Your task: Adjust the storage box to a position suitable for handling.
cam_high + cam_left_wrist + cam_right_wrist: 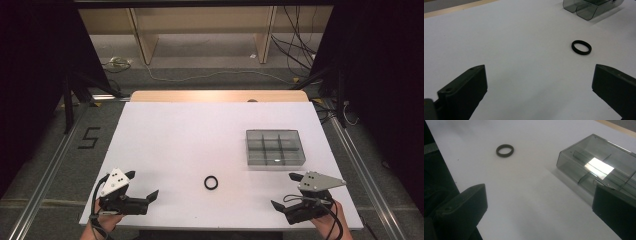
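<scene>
A small black ring [211, 182] lies flat on the white table top [190, 140], near its front middle. It also lies ahead and to the right in the left gripper view [581, 47], and far ahead to the left in the right gripper view [504, 150]. My left gripper [141, 185] rests at the front left, jaws wide apart and empty, well left of the ring. At the front right my right gripper [286, 191] stands open too, nothing between its jaws. A clear grey compartment box [275, 147] sits beyond the right gripper.
The box [599, 170] has several compartments split by thin dividers; a corner of the box [589, 7] reaches into the left gripper view. A wooden edge [220, 96] runs along the table's far side. Cables [295, 45] lie on the floor behind.
</scene>
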A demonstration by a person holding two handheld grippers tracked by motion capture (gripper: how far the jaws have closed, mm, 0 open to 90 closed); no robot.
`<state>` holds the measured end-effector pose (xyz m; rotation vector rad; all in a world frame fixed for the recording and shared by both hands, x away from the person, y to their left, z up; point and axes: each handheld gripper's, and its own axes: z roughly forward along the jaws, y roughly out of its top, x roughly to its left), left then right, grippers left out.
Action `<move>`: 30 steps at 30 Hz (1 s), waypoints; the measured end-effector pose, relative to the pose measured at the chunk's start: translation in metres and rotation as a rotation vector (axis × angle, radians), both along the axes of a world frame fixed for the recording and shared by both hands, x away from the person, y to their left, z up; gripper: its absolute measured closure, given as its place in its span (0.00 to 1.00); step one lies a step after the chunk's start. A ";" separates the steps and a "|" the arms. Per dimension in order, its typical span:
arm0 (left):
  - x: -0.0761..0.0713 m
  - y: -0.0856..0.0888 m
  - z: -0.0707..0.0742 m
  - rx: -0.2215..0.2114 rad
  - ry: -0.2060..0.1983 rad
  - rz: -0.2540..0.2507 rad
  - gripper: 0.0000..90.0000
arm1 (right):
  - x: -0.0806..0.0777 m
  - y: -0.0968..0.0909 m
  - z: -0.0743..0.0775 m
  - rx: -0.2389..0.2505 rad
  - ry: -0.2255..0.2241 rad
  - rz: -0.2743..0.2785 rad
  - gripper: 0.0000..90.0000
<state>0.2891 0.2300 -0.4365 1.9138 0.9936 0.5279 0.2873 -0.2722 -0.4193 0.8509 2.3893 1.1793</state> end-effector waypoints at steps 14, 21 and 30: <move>0.001 0.001 0.000 0.002 0.004 -0.002 0.00 | 0.013 0.000 -0.002 -0.001 0.047 -0.041 0.01; 0.003 -0.001 0.000 0.007 0.005 -0.003 0.00 | 0.026 -0.001 -0.002 -0.019 0.045 -0.062 0.01; 0.007 0.001 -0.003 0.001 0.021 0.009 0.00 | 0.045 -0.006 -0.004 -0.030 0.052 -0.100 0.01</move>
